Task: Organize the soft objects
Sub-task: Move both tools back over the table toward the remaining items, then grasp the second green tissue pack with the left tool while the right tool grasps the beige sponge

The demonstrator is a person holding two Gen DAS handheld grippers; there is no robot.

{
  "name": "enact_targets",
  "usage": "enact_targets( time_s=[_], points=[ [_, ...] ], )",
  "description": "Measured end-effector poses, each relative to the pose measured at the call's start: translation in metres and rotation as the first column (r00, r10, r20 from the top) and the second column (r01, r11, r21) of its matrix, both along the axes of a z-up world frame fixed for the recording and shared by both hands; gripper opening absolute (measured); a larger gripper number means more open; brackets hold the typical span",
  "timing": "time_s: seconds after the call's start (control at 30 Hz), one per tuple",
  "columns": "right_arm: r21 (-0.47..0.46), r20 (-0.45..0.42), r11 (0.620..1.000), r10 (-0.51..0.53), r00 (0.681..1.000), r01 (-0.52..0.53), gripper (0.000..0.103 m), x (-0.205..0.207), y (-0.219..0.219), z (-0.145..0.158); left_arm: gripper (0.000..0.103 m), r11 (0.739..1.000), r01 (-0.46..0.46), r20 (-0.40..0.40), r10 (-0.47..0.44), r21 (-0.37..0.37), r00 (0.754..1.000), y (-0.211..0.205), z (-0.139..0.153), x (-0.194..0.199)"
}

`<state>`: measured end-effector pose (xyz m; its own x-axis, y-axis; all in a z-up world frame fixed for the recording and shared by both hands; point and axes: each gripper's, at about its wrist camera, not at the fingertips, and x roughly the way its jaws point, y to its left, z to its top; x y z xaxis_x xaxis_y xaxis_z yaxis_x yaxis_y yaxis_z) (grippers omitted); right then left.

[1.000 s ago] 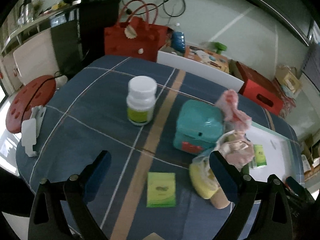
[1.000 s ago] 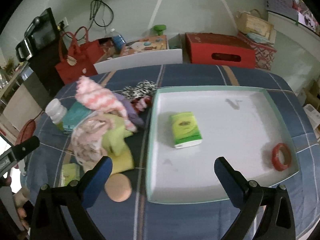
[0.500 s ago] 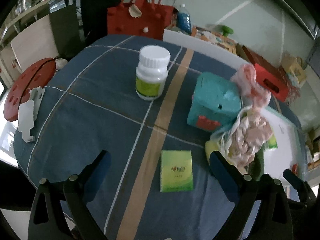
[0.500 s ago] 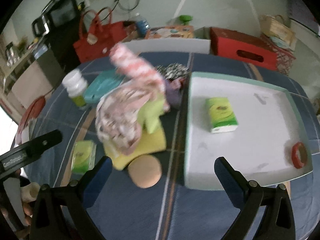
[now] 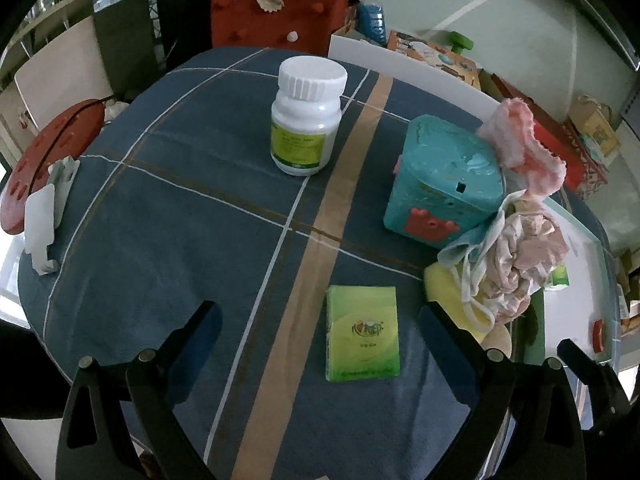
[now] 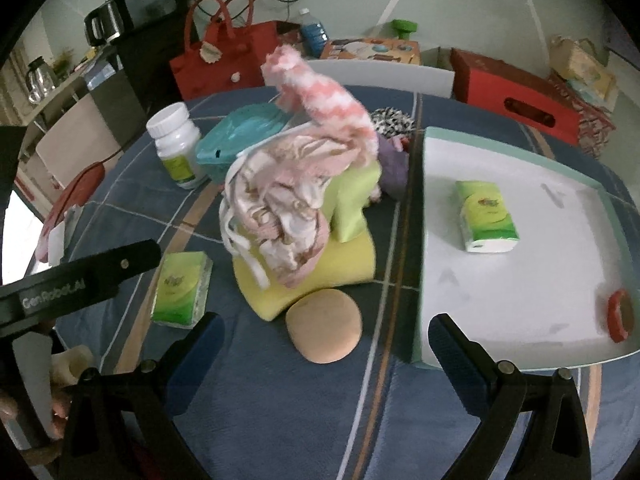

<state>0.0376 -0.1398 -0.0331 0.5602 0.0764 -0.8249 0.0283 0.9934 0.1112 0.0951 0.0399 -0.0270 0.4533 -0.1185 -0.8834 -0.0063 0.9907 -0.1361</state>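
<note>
A green tissue pack (image 5: 363, 333) lies flat on the blue cloth, just ahead of my open left gripper (image 5: 318, 332); the same tissue pack (image 6: 182, 284) shows at the left of the right wrist view. A heap of pink and cream cloths (image 6: 280, 196) sits on a yellow sponge (image 6: 320, 276), with a pink-white fuzzy sock (image 6: 320, 96) on top. A round tan pad (image 6: 324, 326) lies in front of the sponge, ahead of my open right gripper (image 6: 324, 338). A second tissue pack (image 6: 486, 216) lies in the white tray (image 6: 520, 300).
A white pill bottle (image 5: 306, 116) and a teal toy box (image 5: 444, 184) stand on the table (image 5: 180, 220). A red ring (image 6: 620, 316) lies in the tray's corner. A leopard-print scrunchie (image 6: 390, 118) sits behind the heap. Red bag (image 5: 276, 16), chair and boxes stand beyond the table.
Both grippers have come nearer the table and shifted left. The tissue pack now lies closer to my left fingers; the heap and tan pad now face my right gripper instead of the tray.
</note>
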Motion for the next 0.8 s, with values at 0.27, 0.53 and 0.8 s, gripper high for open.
enact_targets(
  time_s=[0.27, 0.53, 0.8],
  points=[
    [0.026, -0.044, 0.999, 0.035, 0.998, -0.034, 0.1, 0.005, 0.004, -0.011, 0.099, 0.998, 0.054, -0.033, -0.054, -0.013, 0.998, -0.012, -0.01, 0.005],
    [0.041, -0.078, 0.997, 0.076, 0.994, -0.073, 0.086, 0.01, 0.017, -0.024, 0.099, 0.997, 0.075, -0.08, -0.075, -0.004, 0.994, -0.018, -0.021, 0.008],
    [0.057, -0.138, 0.998, 0.026, 0.99, -0.018, 0.075, 0.016, 0.006, -0.044, 0.099, 0.997, 0.079, -0.108, -0.075, 0.025, 0.991, -0.023, -0.03, 0.011]
  ],
)
